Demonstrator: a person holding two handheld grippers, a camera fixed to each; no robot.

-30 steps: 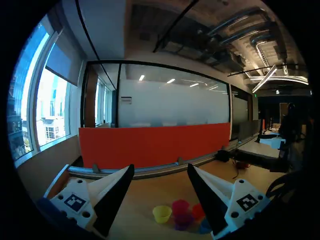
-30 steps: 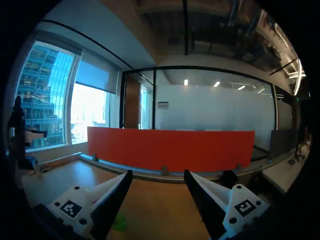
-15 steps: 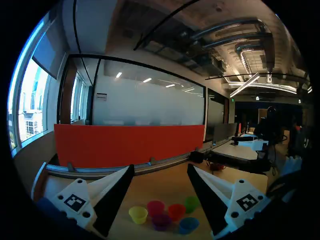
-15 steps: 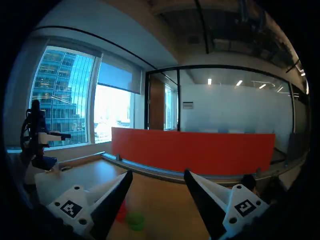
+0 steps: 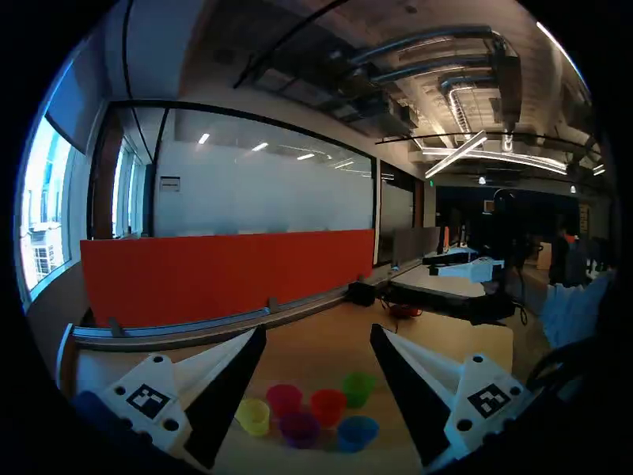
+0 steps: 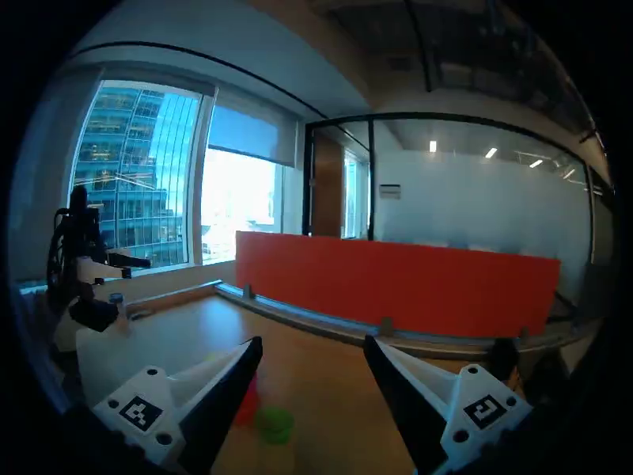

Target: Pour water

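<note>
**Cups half-seen on office desk**

In the right gripper view, a red cup (image 6: 248,402) at 7 o'clock sits partly hidden behind a finger (image 6: 225,396) of the right gripper (image 6: 312,342), with a blurred green cup (image 6: 274,423) beside it. In the left gripper view, a pale object (image 5: 574,313) at 3 o'clock is cut off and cannot be identified.

Translucent plastic cups (image 5: 327,405) on smooth wooden table (image 5: 324,348).

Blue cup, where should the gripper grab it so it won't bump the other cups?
The blue cup stands upright, mouth open, purple cup close beside it. Probably pinch the rim on its other, free side, coming down from above.
</note>
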